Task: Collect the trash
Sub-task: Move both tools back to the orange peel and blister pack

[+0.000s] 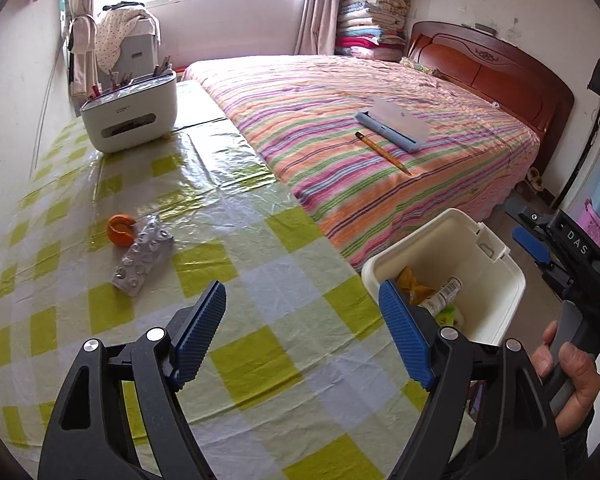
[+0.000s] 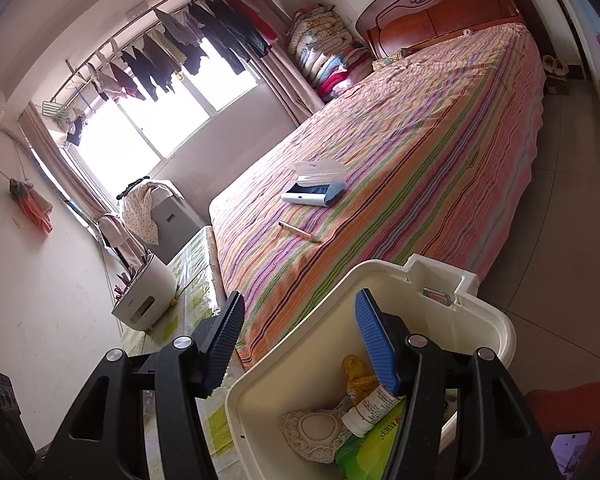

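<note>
- The white trash bin (image 1: 496, 280) hangs off the right edge of the table (image 1: 260, 360), its mouth open toward the left-wrist camera; inside lie a small white bottle (image 1: 446, 294), a yellow wrapper (image 1: 414, 286) and a green packet (image 1: 452, 316).
- The right gripper (image 2: 300, 344) straddles the bin's near wall: its blue pad (image 2: 376, 344) is inside the bin against that wall, its other finger outside over the table edge, so it grips the bin by the rim at a middling width.
- In the right-wrist view the bin also holds a lacy white pad (image 2: 316, 432).
- The left gripper (image 1: 302, 336) is spread wide with nothing between its pads, over the checked tablecloth just left of the bin; its right pad (image 1: 404, 336) overlaps the bin's near rim in the picture.
- Trash remaining on the table: a silver pill blister pack (image 1: 144, 254) and an orange peel (image 1: 121, 230), touching each other, toward the left edge, well beyond the left gripper's tips.
- A hand (image 1: 568, 376) grips the right gripper's handle at the lower right.
- A white utensil holder (image 1: 130, 118) stands at the far left corner of the table.
- On the striped bed (image 1: 380, 92) beyond lie a pencil (image 1: 382, 153) and an open blue case (image 1: 392, 126).
</note>
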`<state>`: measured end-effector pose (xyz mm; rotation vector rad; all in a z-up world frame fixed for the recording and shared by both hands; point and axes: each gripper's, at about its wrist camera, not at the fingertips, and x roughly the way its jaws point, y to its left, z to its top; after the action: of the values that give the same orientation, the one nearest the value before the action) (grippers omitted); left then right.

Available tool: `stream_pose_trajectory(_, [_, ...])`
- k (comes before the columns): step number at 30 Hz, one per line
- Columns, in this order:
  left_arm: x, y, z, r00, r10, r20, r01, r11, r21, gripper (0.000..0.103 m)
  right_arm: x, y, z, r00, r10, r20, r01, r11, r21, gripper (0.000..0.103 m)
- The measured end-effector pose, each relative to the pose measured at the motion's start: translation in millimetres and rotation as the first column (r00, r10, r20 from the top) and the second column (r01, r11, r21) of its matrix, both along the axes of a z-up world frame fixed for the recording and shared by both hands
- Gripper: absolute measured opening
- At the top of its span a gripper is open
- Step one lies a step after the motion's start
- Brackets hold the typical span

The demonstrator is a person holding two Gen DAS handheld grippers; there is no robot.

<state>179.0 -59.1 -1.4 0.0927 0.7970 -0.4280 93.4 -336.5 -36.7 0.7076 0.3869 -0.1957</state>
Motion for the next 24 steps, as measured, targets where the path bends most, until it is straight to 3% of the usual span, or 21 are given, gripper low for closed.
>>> stream_pose_trajectory(6, [27, 83, 14, 0.982, 0.187, 0.009, -0.186, 0.979, -0.079, 0.078, 15, 25, 1, 0.998, 0.064, -0.023, -0.065, 0.997, -0.041, 0.061])
stream_pose_trajectory(9, [36, 109, 12, 0.967, 0.256, 0.008, -0.254, 0.964, -0.079, 0.078, 22, 34, 1, 0.996, 0.087, -0.036, -0.089, 0.994, -0.056, 0.061])
stream_pose_trajectory(18, [50, 156, -1, 0.933, 0.358, -0.050, -0.361, 0.927, -0.098, 0.078, 39, 56, -3, 0.985, 0.157, -0.065, -0.162, 0.983, -0.082, 0.061])
stream_pose_trajectory(24, [57, 179, -5, 0.907, 0.407, -0.104, -0.419, 0.894, -0.158, 0.078, 52, 73, -8, 0.972, 0.212, -0.105, -0.222, 0.969, -0.103, 0.061])
